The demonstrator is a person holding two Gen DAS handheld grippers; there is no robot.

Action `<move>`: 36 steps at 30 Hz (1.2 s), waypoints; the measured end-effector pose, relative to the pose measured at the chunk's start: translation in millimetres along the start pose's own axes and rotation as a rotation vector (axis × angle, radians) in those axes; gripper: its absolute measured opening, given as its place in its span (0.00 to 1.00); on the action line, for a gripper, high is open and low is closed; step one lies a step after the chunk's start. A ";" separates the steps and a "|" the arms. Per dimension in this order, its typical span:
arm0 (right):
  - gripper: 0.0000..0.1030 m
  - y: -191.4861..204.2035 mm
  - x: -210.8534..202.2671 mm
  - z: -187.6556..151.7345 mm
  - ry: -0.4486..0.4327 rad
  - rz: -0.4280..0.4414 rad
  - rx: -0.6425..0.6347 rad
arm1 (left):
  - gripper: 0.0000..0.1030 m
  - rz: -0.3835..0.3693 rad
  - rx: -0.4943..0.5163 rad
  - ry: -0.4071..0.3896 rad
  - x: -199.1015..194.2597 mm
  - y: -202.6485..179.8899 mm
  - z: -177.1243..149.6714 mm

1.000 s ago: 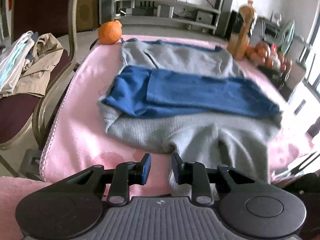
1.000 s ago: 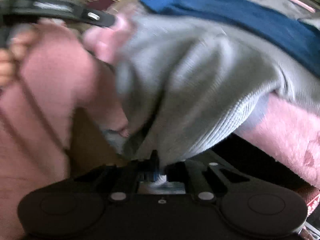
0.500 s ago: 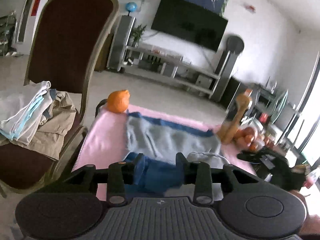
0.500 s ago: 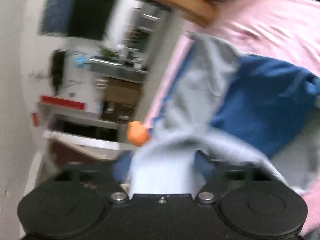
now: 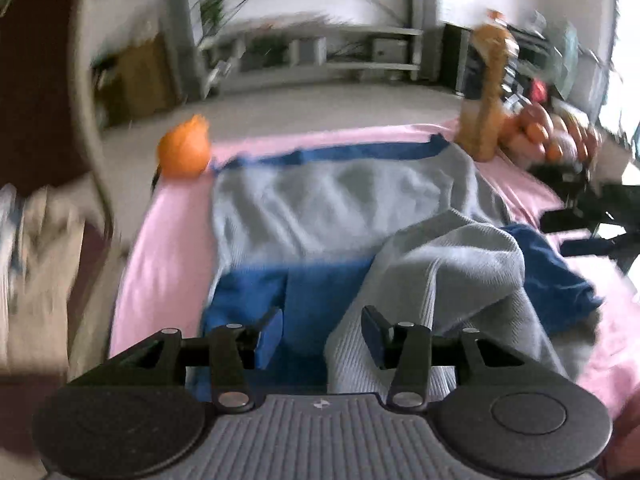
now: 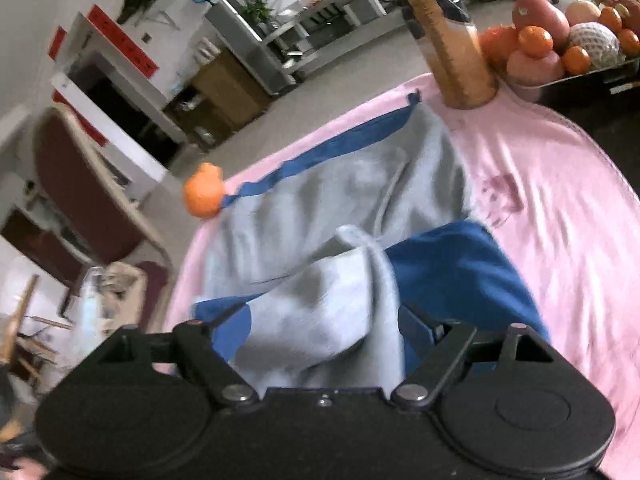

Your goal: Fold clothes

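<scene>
Sweater [image 5: 344, 204], grey with blue sleeves, lies on the pink cloth [image 5: 168, 248] that covers the counter; its lower part is thrown up over the blue sleeves in a loose hump at the middle of both views, reaching down to 6 o'clock.

Left tool [image 5: 322, 330] has just been opening: its jaws stand apart, the blue-padded fingers [image 5: 272, 328] clear of the fabric at the left, while the grey knit lies in the gap and against the right finger without being pinched. Its view is smeared by motion, so the chair [image 5: 52, 92] at 9 o'clock, the pile on its seat and the room behind are hard to make out.

Right tool [image 6: 324, 320] has also just been opening and is spread wide. The grey fold drapes between its fingers and hides their tips; it looks loose, not clamped. In the left view the right tool shows only as a dark blur at 3 o'clock.

An orange [image 6: 204, 194] sits at the sweater's far corner at 10 o'clock, touching its blue hem. A brown bottle [image 6: 456, 52] stands at 1 o'clock by the other far corner, its top cut off. Fruit [image 6: 560, 40] is piled on a tray beyond it, partly out of frame.
</scene>
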State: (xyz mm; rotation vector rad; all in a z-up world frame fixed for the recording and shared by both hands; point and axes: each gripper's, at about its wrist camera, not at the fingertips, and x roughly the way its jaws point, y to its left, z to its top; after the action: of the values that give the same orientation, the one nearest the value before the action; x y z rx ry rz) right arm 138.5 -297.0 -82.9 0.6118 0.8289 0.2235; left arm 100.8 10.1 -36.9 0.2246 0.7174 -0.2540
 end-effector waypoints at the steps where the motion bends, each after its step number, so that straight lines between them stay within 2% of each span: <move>1: 0.71 -4.9 8.5 0.7 0.015 0.027 0.029 | 0.46 0.008 0.036 -0.021 3.2 -6.9 3.0; 2: 0.61 -9.9 17.6 0.9 0.034 0.061 0.063 | 0.46 -0.002 0.016 -0.030 5.2 -5.9 2.3; 3: 0.58 -12.7 26.3 0.1 0.066 0.083 0.098 | 0.46 -0.018 -0.018 -0.037 7.0 -3.1 0.8; 5: 0.59 -13.7 40.4 -2.3 0.108 0.066 0.136 | 0.46 -0.048 -0.084 -0.051 10.7 2.4 -2.3; 7: 0.65 -10.9 48.4 -2.2 0.104 0.052 0.148 | 0.45 -0.049 -0.148 -0.038 11.1 13.4 -7.8; 8: 0.64 -8.2 51.5 -1.6 0.097 0.051 0.147 | 0.45 -0.037 -0.159 -0.045 8.4 18.2 -8.3; 9: 0.58 -5.4 54.5 -1.1 0.090 0.049 0.146 | 0.45 -0.024 -0.168 -0.056 5.1 23.3 -8.7; 10: 0.30 0.2 53.9 -2.6 0.074 0.030 0.119 | 0.45 -0.015 -0.183 -0.067 1.9 27.2 -9.1; 11: 0.08 6.6 52.3 -4.7 0.054 0.006 0.085 | 0.45 -0.011 -0.204 -0.079 -1.8 31.7 -10.1; 14: 0.08 28.7 19.8 -14.2 -0.052 0.022 0.023 | 0.45 -0.015 -0.259 -0.135 -18.4 47.2 -13.2; 17: 0.08 60.7 -47.8 -33.2 -0.270 0.138 -0.047 | 0.45 -0.045 -0.318 -0.178 -30.6 60.8 -16.5; 19: 0.08 78.4 -71.0 -42.5 -0.303 0.125 -0.058 | 0.44 -0.053 -0.349 -0.179 -32.9 67.1 -18.5; 20: 0.08 82.0 -80.0 -46.2 -0.310 0.157 -0.023 | 0.44 -0.055 -0.357 -0.176 -32.8 68.5 -19.1; 23: 0.08 113.3 -95.9 -56.6 -0.374 0.128 -0.140 | 0.44 -0.055 -0.368 -0.176 -34.9 72.4 -21.4; 27: 0.08 127.6 -73.5 -49.2 -0.332 0.062 -0.096 | 0.44 -0.052 -0.394 -0.182 -36.8 81.9 -24.3; 31: 0.10 149.2 -26.9 -28.8 -0.330 -0.046 -0.118 | 0.44 -0.054 -0.469 -0.159 -29.1 99.3 -27.6; 33: 0.30 165.8 19.2 -10.6 -0.272 -0.151 -0.215 | 0.44 -0.037 -0.493 -0.125 -20.4 105.7 -28.3; 34: 0.48 168.1 35.6 -3.3 -0.240 -0.203 -0.240 | 0.44 -0.032 -0.494 -0.116 -18.2 106.6 -28.4; 35: 0.48 169.5 49.9 3.8 -0.212 -0.257 -0.258 | 0.44 -0.029 -0.492 -0.110 -16.6 107.2 -28.5; 36: 0.50 167.0 50.1 7.2 -0.203 -0.265 -0.250 | 0.44 -0.025 -0.491 -0.104 -14.9 107.7 -28.6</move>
State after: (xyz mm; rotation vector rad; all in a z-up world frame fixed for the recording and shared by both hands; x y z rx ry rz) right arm 185.0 -144.6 -12.0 0.2800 0.6644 0.0208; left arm 105.1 122.4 -35.4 -0.2633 0.6592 -0.1067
